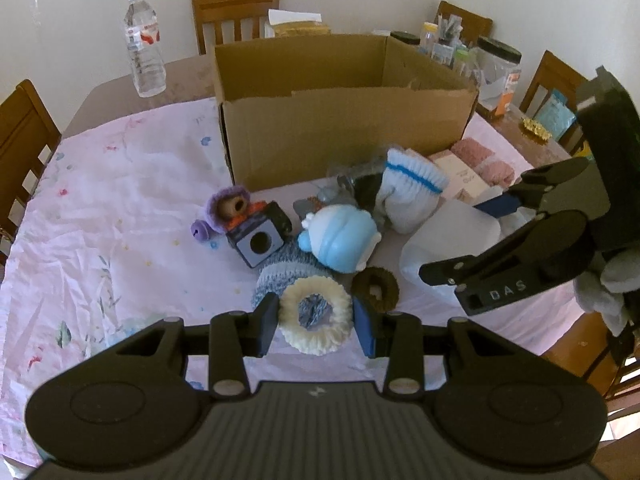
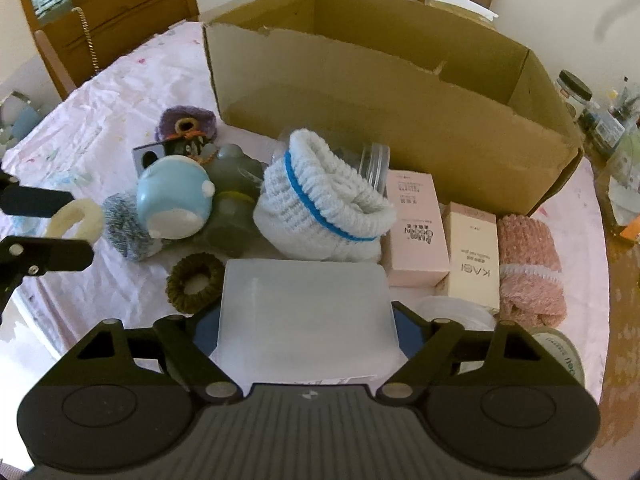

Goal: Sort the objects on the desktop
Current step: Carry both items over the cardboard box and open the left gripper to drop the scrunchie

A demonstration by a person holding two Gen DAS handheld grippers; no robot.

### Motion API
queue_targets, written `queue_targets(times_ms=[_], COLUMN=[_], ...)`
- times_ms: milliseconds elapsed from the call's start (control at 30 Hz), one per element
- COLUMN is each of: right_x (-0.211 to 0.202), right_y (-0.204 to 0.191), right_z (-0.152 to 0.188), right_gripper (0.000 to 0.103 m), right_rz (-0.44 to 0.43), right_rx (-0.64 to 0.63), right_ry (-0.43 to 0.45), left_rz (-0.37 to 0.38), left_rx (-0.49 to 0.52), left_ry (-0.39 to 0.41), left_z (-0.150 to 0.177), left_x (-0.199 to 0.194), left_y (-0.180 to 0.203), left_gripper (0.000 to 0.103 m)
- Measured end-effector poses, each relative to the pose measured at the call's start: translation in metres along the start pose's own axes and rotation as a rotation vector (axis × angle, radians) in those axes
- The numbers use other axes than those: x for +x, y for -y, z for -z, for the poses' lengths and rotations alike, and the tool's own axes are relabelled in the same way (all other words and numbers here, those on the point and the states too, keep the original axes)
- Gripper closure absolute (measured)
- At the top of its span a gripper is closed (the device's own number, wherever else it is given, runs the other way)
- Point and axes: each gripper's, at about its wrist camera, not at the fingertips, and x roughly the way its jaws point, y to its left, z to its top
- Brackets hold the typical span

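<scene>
I see a dining table (image 1: 120,92) with wooden chairs around it, covered by a pale pink flowered cloth (image 1: 100,208). An open cardboard box (image 1: 344,120) stands at the far middle, and a clear water bottle (image 1: 143,44) stands behind its left corner.

In front of the box lies a heap of small things: a purple knitted doll (image 1: 228,208), a grey cube with a round hole (image 1: 260,240), a light blue round toy (image 1: 340,236), a white knitted sock with a blue stripe (image 1: 408,188), a dark brown scrunchie (image 1: 375,288), two pink cartons (image 2: 416,228) and a pink knitted piece (image 2: 528,268).

My left gripper (image 1: 316,322) is clamped on a cream scrunchie (image 1: 316,316); both pads press its sides, and it sits at the near edge of the heap, above a grey-blue knitted sock (image 1: 280,280).

My right gripper (image 2: 306,332) has its jaws around a frosted plastic box (image 2: 304,316) at the near right of the heap. The blue pads stand at its two sides, but I cannot tell if they already press it.
</scene>
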Motion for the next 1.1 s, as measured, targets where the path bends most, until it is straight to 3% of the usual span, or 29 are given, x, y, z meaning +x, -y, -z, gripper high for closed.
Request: queue_targets(times_ms=[500, 1100], right_x=[-0.057, -0.071], right_y=[0.019, 0.083], right_z=[-0.034, -0.100], right_gripper=[0.016, 0.016], right_rz=[-0.047, -0.054], right_rx=[-0.073, -0.108], right_ry=[0.090, 0.213], left_rz=[-0.022, -0.078], left_rx=[0.022, 0.060], left_ry=[0.071, 0.158], left_z=[-0.040, -0.142], left_x=[-0.015, 0.014], left_y=[0.019, 0.024], left_gripper=[0.064, 0.064])
